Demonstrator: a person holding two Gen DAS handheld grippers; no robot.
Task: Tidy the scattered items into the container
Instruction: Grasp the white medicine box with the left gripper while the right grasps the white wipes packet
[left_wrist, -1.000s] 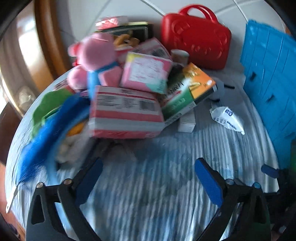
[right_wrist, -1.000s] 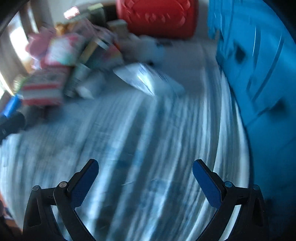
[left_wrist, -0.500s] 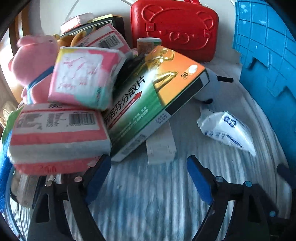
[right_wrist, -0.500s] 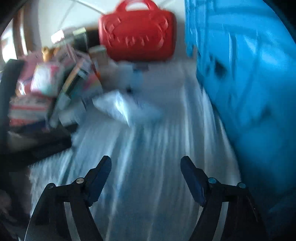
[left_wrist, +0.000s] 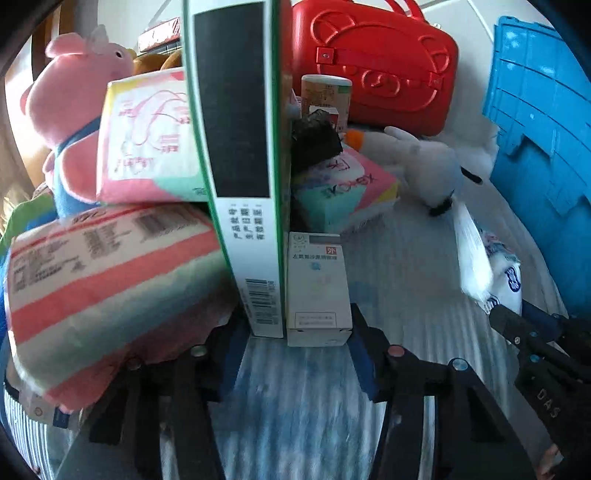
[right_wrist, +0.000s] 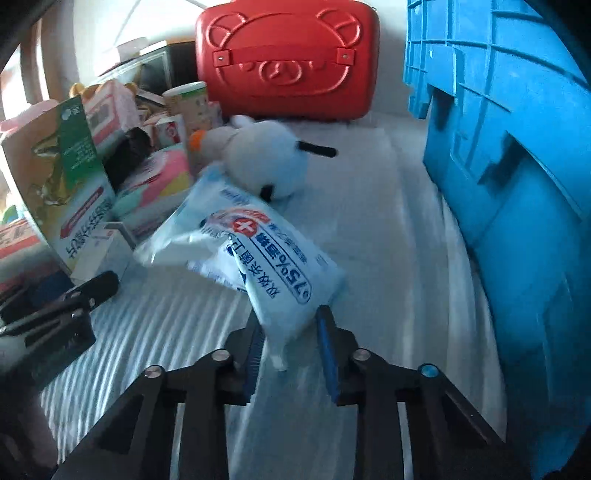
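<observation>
My left gripper (left_wrist: 295, 343) is shut on two boxes held side by side: a tall green-edged medicine box (left_wrist: 240, 166) and a small white medicine box (left_wrist: 317, 288). My right gripper (right_wrist: 290, 339) is shut on a white and blue wipes packet (right_wrist: 266, 258), lifted off the cloth. That packet also shows in the left wrist view (left_wrist: 487, 269). The blue crate (right_wrist: 517, 166) stands at the right, close to the right gripper. The medicine box (right_wrist: 62, 177) and the left gripper (right_wrist: 74, 295) show at the left of the right wrist view.
A pile lies at the left: a pink plush pig (left_wrist: 74, 110), a pink striped pack (left_wrist: 103, 288), pastel tissue packs (left_wrist: 347, 192), a paper cup (left_wrist: 325, 96). A white snowman plush (right_wrist: 266, 158) lies mid-table. A red bear case (right_wrist: 288, 55) stands behind. Striped cloth covers the table.
Both grippers moved forward and closed. The left took hold of the green medicine box and small white box and tipped them upright. The right closed on the wipes packet.
</observation>
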